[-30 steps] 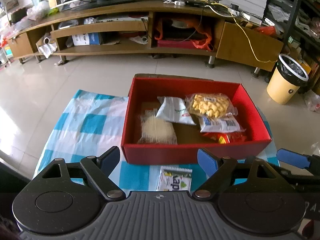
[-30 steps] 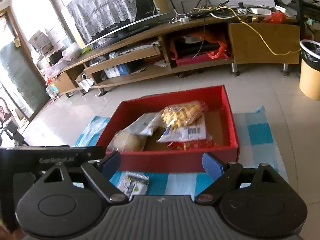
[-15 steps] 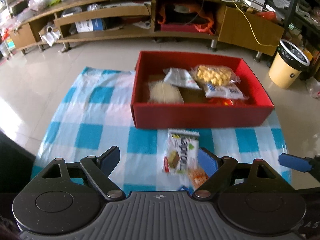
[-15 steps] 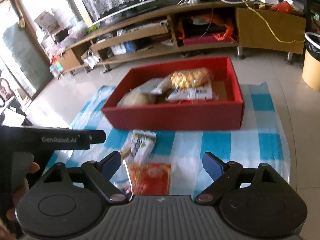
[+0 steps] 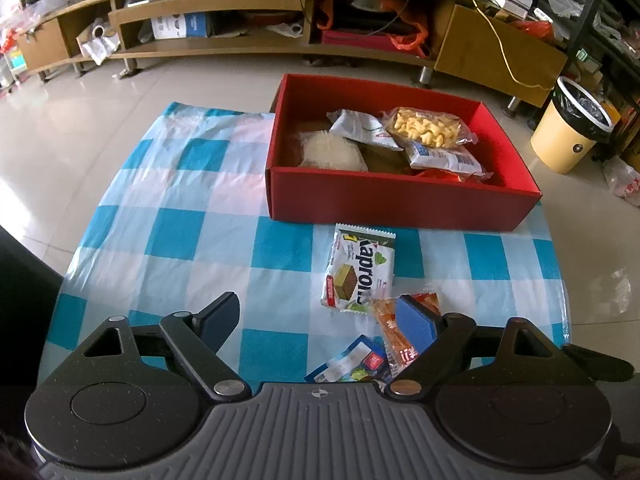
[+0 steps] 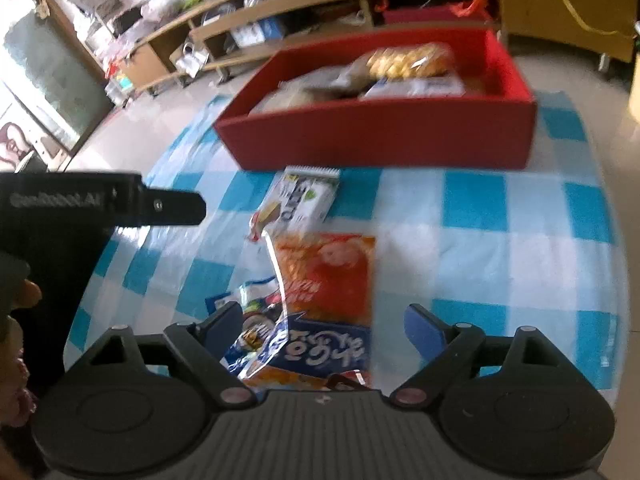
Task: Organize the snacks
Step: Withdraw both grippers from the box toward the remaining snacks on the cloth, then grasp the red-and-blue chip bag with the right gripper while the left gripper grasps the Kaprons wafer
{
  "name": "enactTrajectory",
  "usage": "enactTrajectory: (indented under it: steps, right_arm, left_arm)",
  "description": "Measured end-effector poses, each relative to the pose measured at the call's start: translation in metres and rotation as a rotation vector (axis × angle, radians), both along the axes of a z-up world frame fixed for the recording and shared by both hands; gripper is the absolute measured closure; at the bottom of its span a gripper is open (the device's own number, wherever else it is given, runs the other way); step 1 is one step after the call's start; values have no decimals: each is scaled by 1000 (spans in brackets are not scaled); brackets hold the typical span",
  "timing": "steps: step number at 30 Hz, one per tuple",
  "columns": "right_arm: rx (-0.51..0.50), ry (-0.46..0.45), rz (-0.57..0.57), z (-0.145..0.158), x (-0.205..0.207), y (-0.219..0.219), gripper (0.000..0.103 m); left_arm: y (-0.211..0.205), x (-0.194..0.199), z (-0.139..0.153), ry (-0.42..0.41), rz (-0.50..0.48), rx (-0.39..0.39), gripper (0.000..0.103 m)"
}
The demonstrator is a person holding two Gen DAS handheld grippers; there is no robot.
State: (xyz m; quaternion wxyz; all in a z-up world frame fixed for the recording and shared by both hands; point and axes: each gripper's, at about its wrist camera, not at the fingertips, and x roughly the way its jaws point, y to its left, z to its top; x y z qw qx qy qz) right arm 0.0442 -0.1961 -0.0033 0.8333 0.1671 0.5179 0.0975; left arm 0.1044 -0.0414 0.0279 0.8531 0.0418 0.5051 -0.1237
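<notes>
A red box (image 5: 400,204) (image 6: 380,136) on the blue checked cloth (image 5: 176,236) holds several snack packs, among them a clear bag of yellow puffs (image 5: 426,128). In front of it lie a white wafer pack (image 5: 360,268) (image 6: 300,200), an orange packet (image 5: 394,332) (image 6: 332,276) and a blue packet (image 5: 352,364) (image 6: 324,348). My left gripper (image 5: 320,320) is open and empty above the loose packs. My right gripper (image 6: 328,324) is open and empty over the orange and blue packets. The left gripper's body (image 6: 100,204) shows in the right wrist view.
A long wooden TV cabinet (image 5: 280,12) runs along the back. A yellow waste bin (image 5: 572,128) stands at the right on the tiled floor. The cloth's left part (image 5: 160,200) carries no packs.
Both grippers have pulled back and up from the red box. The loose packs in front of the box have come into view between the fingers. Both stay open.
</notes>
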Motion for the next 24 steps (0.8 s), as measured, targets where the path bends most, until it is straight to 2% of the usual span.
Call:
enactTrajectory:
  steps: [2,5,7,10,13,15,17,18,20,22,24]
  right_arm:
    - [-12,6,21,-4,5,8,25]
    - [-4,53,35,-16,9,14,44]
    - [-2,91,32,-28,10,15,43]
    - [22,81,26,-29,9,10,46]
    - [54,60,19,-24,7,3,62]
    - [68,33,21,-15,6,-1,82]
    - [81,6,30,-6,5,-4,93]
    - [85,-1,27,-3,4,-6,95]
    - [71,-7,18,-2,5,-8,94]
    - [68,31,35,-7,7,-8,92]
    - [73,35,19,-10,8,-8,84]
  left_arm:
    - [-1,1,-2,9,-5,-2,14]
    - [0,0,-5,18,-12,0,14]
    - [1,1,-7,24,-13,0,13]
    - [3,1,-11,40,-13,-3,13]
    - [4,2,-13,50,-6,-6,13]
    - [5,4,-13,52,0,-17,12]
    - [5,8,-14,60,12,-32,11]
    - [5,10,-14,68,19,-41,11]
    - [5,14,-14,81,31,-62,11]
    - [3,15,-13,83,35,-74,11]
    - [1,16,-11,77,34,-72,11]
